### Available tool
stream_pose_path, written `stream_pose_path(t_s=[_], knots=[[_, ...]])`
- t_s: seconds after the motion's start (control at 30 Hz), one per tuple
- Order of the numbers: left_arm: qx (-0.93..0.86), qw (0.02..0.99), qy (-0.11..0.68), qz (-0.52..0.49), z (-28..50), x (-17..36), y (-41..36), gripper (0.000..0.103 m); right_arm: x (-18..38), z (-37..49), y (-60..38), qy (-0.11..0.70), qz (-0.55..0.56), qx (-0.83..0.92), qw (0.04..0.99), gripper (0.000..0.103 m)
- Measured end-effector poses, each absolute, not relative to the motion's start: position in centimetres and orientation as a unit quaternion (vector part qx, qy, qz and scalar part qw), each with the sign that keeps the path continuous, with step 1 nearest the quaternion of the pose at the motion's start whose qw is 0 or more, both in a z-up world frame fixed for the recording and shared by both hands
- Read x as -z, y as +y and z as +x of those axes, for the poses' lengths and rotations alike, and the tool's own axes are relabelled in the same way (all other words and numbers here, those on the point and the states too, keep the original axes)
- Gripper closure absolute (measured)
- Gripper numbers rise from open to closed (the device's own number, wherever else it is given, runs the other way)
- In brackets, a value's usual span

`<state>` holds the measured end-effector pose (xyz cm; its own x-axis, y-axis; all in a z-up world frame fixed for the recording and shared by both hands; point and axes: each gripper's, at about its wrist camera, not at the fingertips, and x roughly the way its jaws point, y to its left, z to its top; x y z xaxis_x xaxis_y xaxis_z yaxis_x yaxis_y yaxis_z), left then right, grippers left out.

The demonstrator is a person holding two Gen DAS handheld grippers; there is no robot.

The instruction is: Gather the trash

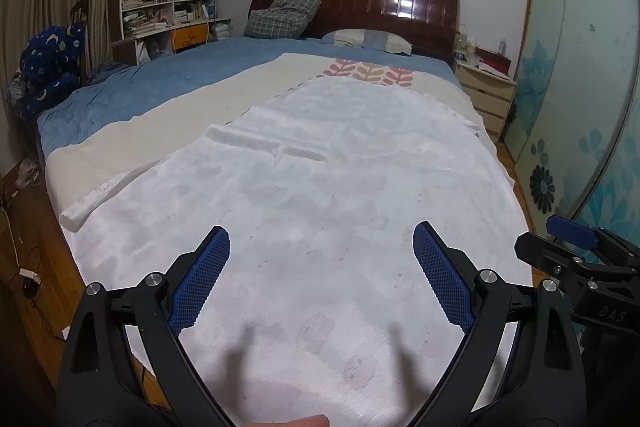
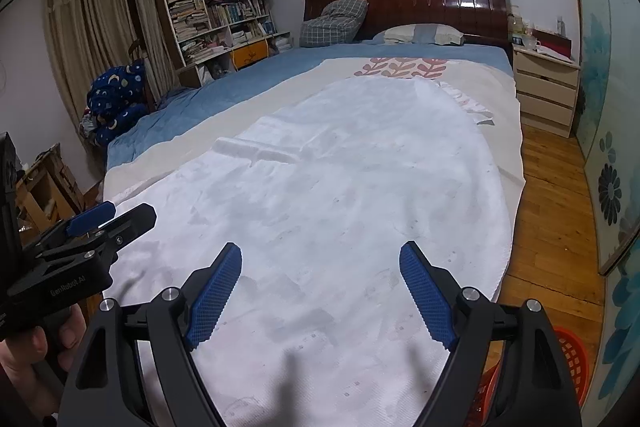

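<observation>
Both tools [image 1: 321,277] [image 2: 320,291] agape, above white sheet [image 1: 340,167]

"GenRobot.AI" in pale letters on black body of left gripper [image 2: 90,223], left edge of right wrist view. "DAS" embossed on black body of right gripper [image 1: 576,247], right edge of left wrist view. Book spines on bookshelf [image 2: 216,11], upper left: unreadable.

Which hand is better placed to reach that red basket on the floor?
Right, probably. The red basket sits on the floor beside the right gripper, off the bed's right edge. The left gripper hovers farther left over the white sheet.
</observation>
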<state>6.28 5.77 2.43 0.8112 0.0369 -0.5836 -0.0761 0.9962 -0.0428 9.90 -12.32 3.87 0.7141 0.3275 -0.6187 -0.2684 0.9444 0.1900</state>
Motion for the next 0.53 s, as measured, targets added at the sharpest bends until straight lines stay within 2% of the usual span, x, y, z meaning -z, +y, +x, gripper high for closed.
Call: stream_pose_path(t_s=[0.17, 0.33, 0.53], knots=[[-0.032, 0.957, 0.286, -0.034, 5.6, -2.7, 5.8, 0.011, -3.8, 9.9, -12.1, 0.344, 0.042, -0.161, 0.924, 0.022], [-0.025, 0.950, 0.305, -0.057, 6.1, -2.7, 6.4, 0.011, -3.7, 9.7, -11.7, 0.344, 0.040, -0.163, 0.924, 0.017], [-0.034, 0.951, 0.305, -0.048, 5.8, -2.7, 6.5, 0.011, -3.8, 9.6, -11.2, 0.341, 0.041, -0.162, 0.925, 0.016]])
